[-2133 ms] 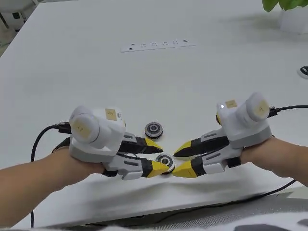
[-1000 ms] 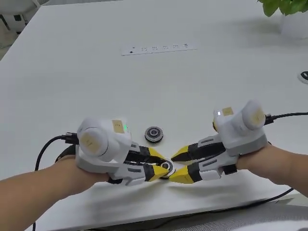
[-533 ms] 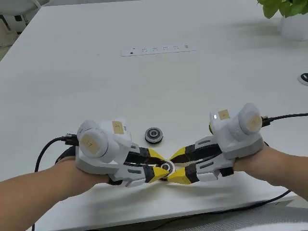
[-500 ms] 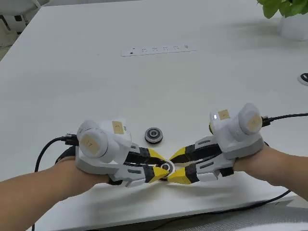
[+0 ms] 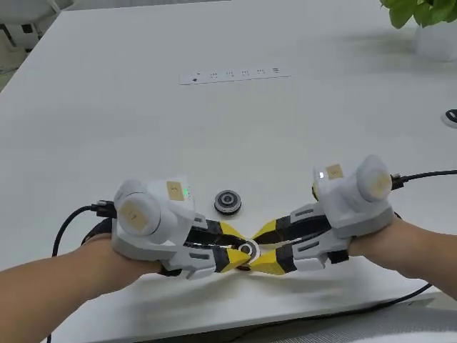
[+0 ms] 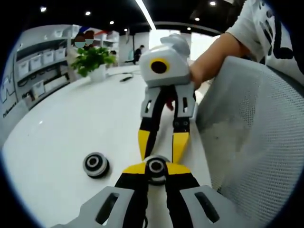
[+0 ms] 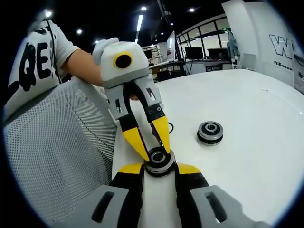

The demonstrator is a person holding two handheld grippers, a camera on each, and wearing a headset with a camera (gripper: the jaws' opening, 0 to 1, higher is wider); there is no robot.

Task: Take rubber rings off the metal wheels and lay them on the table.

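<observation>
The wheel sits at lower centre of the head view, near the table edge. The left gripper and right gripper are both clamped on it — probably one anchors while the other peels the ring. A second wheel lies just above, free.

Two wheels: held wheel, loose wheel just beside the tips. Left gripper, right gripper: two. One power strip, one plant.
</observation>
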